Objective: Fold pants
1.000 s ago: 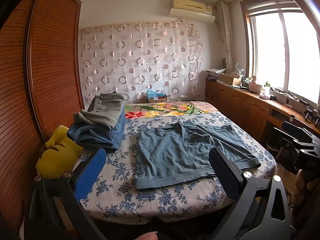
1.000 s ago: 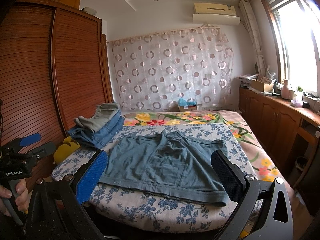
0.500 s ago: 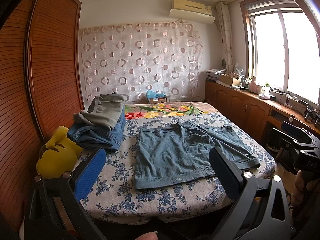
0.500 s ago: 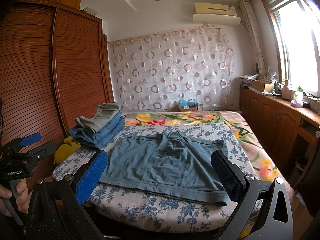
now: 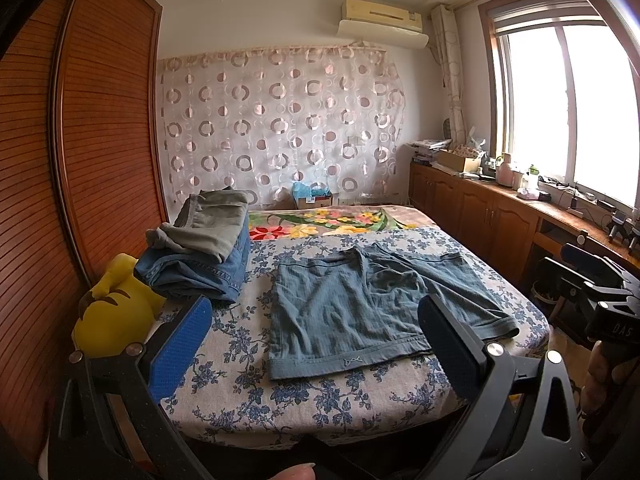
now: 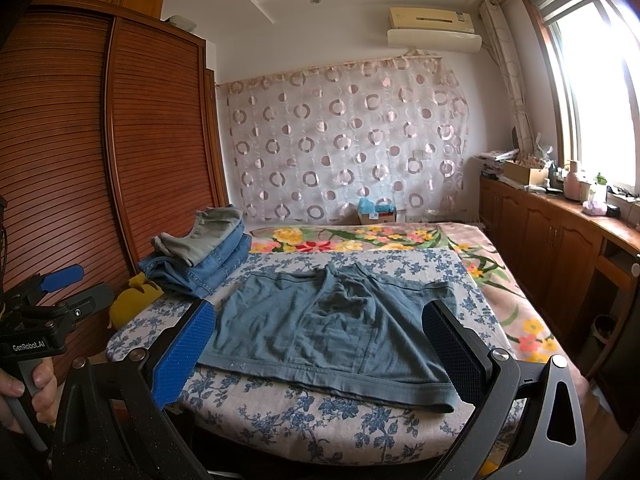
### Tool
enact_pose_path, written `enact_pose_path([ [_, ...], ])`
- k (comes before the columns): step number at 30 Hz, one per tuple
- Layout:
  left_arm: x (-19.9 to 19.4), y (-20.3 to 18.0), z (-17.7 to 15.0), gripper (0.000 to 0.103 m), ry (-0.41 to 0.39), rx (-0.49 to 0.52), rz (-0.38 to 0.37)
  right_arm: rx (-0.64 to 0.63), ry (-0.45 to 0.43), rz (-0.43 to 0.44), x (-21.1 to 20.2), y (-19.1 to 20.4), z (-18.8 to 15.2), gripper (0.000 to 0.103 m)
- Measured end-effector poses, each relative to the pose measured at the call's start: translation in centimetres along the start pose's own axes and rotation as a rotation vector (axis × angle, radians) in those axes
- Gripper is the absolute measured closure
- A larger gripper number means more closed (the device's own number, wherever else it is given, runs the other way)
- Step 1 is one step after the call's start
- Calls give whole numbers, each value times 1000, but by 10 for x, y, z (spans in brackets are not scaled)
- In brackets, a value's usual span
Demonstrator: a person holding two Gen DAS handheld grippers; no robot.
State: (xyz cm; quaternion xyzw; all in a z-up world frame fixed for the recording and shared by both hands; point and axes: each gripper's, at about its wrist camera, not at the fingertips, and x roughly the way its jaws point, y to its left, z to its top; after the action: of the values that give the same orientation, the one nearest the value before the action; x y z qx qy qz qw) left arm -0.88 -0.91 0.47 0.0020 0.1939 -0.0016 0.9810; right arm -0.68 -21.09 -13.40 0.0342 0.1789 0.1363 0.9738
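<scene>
Lying flat on the bed (image 5: 340,404) is one pair of blue pants (image 5: 372,304), spread out near the front edge. Two more folded pants sit in one pile (image 5: 200,256) at the back left, a gray pair on top of a jeans pair. One yellow toy (image 5: 112,312) sits beside the pile, partly hidden. The left gripper (image 5: 316,344) and the right gripper (image 6: 320,348) both have jaws wide apart, holding nothing, in front of the bed. Nothing has moved since a second ago.
</scene>
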Motion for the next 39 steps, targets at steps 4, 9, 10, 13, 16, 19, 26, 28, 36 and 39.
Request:
enact_pose_path([
  [4,0,-2,2,0,0,0,0,0,2,0,1,0,0,0],
  [9,0,-2,2,0,1,0,-1,0,1,-1,1,0,0,0],
  [10,0,-2,1,0,1,0,-1,0,1,-1,1,0,0,0],
  [13,5,-4,2,0,17,6,2,1,5,0,2,-1,-1,0],
  [16,7,-11,10,0,31,5,-1,0,17,5,6,-3,-2,0],
  [19,16,-7,6,0,50,-1,-10,3,26,4,9,-7,-4,0],
  [26,42,7,-9,0,81,-9,-21,13,45,3,14,-19,-8,0],
  [28,49,8,-12,0,87,-7,-25,12,51,-6,17,-25,-10,0],
  [36,89,8,-24,0,141,1,-45,18,100,-73,38,-48,-16,0],
  [39,102,7,-26,0,163,3,-60,19,110,-97,43,-55,-14,0],
])
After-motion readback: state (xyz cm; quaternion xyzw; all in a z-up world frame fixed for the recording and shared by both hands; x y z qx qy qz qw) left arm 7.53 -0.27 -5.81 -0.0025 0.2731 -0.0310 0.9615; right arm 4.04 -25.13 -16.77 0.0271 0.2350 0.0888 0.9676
